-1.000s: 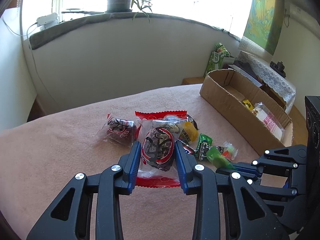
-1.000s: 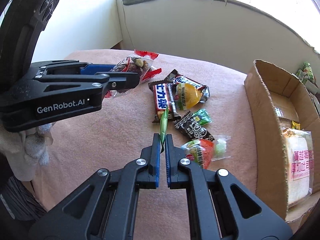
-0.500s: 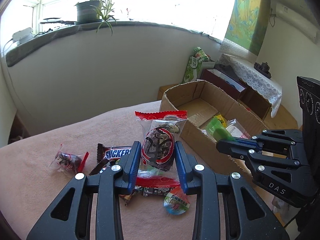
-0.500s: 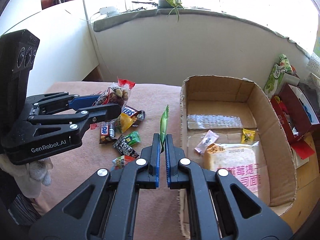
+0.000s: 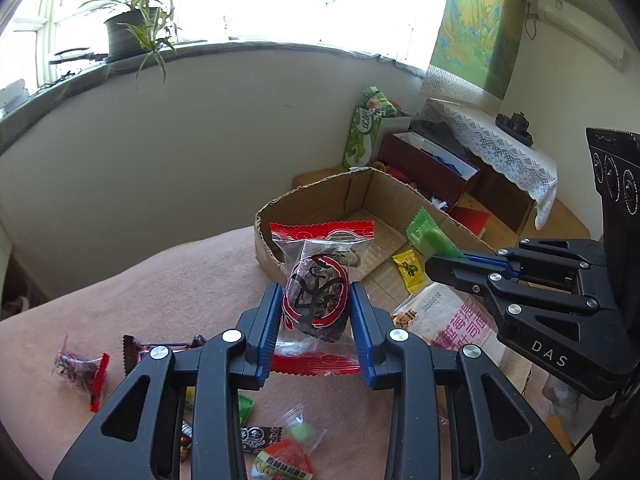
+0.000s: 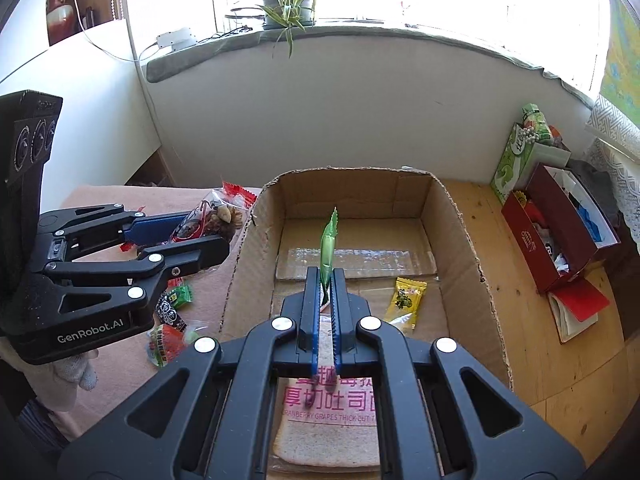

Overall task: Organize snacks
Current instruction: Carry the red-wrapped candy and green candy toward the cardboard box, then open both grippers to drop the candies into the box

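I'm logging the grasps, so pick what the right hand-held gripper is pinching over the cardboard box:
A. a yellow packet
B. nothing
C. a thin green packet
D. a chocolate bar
C: the right hand-held gripper is shut on a thin green packet that stands edge-up over the cardboard box, while the yellow packet lies on the box floor.

Box [image 6: 256,264] far half is bare, you can drop in there; bread [image 6: 328,432] and yellow packet [image 6: 406,300] fill the near part. Left claw [image 6: 224,236] crowds the box's left wall.
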`<state>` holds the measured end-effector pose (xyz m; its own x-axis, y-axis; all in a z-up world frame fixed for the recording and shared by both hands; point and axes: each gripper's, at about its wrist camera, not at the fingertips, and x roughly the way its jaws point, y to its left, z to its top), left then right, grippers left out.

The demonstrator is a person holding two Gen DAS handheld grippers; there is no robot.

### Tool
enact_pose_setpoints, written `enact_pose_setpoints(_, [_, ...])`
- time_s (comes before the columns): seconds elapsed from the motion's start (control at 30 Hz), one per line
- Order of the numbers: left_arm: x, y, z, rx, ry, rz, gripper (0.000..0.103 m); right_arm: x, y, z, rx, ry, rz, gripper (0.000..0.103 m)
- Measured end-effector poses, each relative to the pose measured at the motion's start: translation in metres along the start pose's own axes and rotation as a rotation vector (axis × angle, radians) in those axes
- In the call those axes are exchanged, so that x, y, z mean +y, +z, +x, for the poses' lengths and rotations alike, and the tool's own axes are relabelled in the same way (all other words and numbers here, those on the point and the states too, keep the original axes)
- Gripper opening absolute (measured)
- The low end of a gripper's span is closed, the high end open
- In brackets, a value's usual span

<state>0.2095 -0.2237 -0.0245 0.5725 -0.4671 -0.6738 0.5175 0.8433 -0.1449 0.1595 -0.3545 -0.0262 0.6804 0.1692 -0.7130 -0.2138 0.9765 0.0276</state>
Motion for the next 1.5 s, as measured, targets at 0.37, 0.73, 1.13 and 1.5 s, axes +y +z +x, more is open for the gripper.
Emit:
enact_pose_setpoints(0.37, [-0.021, 0.011, 0.017, 0.004, -0.022, 0.014, 0.032, -0.031, -0.001, 0.012, 0.011, -0.016, 0.039, 0.005])
enact_pose_setpoints(0.73, [-0.031, 0.015, 0.026, 0.020, -0.022, 0.032, 0.033, -0.049, -0.003, 0.016, 0.019, -0.028, 0.065, 0.005])
enact_pose_setpoints(1.13, [-0.034, 0.017, 0.025, 0.011, -0.006, 0.036, 0.035, -0.056, -0.007, 0.016, 0.024, -0.061, 0.080, 0.012])
enact_pose_setpoints(1.5, [-0.025, 0.014, 0.001, -0.023, 0.007, 0.024, 0.035, -0.044, -0.004, -0.001, -0.017, -0.111, 0.067, 0.061])
